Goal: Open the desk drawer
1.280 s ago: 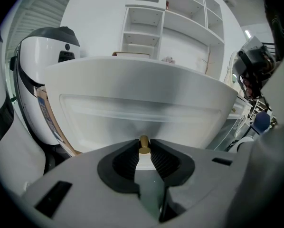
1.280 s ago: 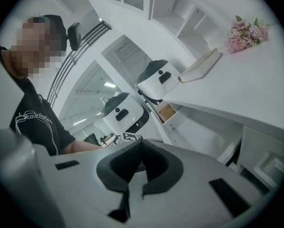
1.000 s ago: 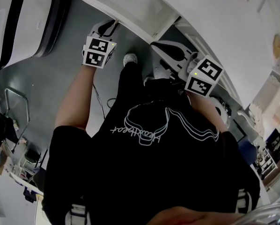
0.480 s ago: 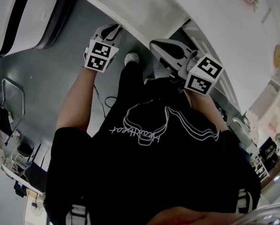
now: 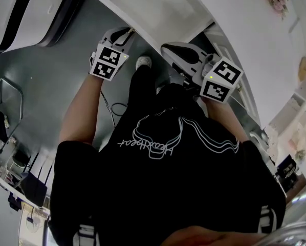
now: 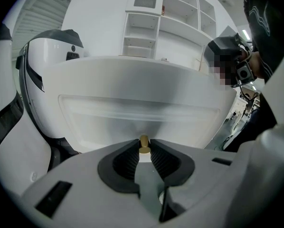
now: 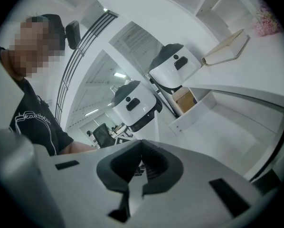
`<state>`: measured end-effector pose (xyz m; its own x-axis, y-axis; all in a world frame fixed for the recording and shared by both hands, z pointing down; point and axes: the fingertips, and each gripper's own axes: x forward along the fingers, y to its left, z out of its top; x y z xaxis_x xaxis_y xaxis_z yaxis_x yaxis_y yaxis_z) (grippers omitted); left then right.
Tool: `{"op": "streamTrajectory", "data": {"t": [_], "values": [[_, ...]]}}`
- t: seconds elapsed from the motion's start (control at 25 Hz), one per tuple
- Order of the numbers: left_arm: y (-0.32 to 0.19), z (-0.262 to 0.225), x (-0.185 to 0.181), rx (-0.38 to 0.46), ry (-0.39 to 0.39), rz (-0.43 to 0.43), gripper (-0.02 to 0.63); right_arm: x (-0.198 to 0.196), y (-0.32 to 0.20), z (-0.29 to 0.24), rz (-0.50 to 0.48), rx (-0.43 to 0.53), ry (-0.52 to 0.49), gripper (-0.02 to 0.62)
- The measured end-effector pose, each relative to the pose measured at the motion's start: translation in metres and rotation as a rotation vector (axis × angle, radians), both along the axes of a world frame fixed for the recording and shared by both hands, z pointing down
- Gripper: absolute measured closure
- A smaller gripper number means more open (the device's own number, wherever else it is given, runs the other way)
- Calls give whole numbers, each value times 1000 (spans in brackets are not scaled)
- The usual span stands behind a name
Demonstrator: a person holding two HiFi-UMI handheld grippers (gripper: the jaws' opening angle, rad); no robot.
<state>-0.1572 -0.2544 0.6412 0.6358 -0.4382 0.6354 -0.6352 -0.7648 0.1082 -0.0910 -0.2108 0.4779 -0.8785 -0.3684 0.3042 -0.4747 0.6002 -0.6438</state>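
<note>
The white desk drawer (image 5: pixel 158 6) stands pulled out at the top of the head view, its inside showing. In the left gripper view its front panel (image 6: pixel 142 106) fills the middle, with a small brass knob (image 6: pixel 144 144) at its lower centre. My left gripper (image 6: pixel 144 147) is shut on that knob, the dark ribbed pads pressing it from both sides. From above, the left gripper (image 5: pixel 125 33) reaches up to the drawer's front edge. My right gripper (image 5: pixel 167 49) hovers right of it, under the desk edge, touching nothing. Seen in its own view, the right gripper (image 7: pixel 142 144) is shut and empty.
Large white pods with black trim (image 6: pixel 42 70) stand left of the drawer, more of them (image 7: pixel 173 68) behind. A shelf cubby holds a cardboard box (image 7: pixel 184 99); an open book (image 7: pixel 227 49) lies on the desktop. White shelving (image 6: pixel 161 18) rises behind. My shoe (image 5: pixel 141 64) rests on grey floor (image 5: pixel 56 81).
The drawer has slid further out with my left gripper still on its knob. The right gripper drifted slightly left and stayed shut and empty.
</note>
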Motion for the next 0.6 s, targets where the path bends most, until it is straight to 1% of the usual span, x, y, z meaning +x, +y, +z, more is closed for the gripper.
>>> {"op": "streamTrajectory", "data": {"t": [0.28, 0.6], "values": [[9, -2, -11, -2, 1, -6, 531, -14, 9, 0, -35, -12, -10, 591], [12, -3, -14, 3, -9, 8, 531, -17, 14, 0, -59, -17, -3, 591]]}}
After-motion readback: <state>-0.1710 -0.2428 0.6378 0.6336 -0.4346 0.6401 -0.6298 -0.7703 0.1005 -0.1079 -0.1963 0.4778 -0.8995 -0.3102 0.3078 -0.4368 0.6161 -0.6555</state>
